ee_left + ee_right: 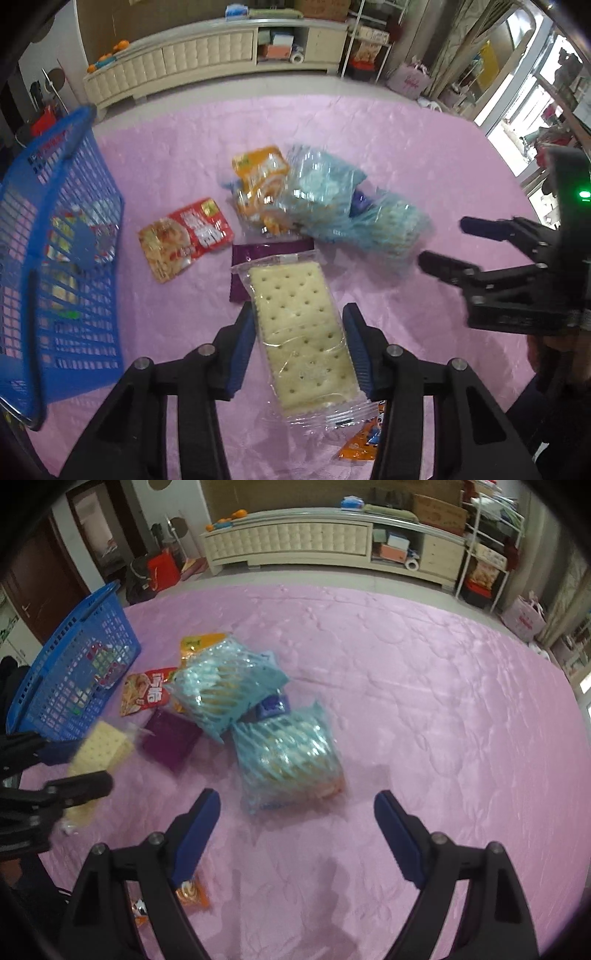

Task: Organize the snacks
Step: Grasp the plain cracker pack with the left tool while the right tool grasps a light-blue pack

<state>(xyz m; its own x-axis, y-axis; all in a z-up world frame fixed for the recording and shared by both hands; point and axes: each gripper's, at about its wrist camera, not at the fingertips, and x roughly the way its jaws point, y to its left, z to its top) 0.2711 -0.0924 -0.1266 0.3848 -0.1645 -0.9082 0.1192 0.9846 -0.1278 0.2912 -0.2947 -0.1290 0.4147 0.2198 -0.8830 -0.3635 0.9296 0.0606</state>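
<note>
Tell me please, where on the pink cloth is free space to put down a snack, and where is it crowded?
The pink cloth is bare to the right of the two blue net bags, out to its far edge. It is crowded on the left, between the blue basket and those bags: the red packet, purple packet and orange packet lie close together.

Right tongs wide apart — pale-blue snack bag just ahead

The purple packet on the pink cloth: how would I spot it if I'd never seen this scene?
Start at the blue basket on the pink cloth. Toward the middle lies a heap of snacks; the purple packet sits at its near edge, beside the red packet. It alone is flat, dark and plain.
</note>
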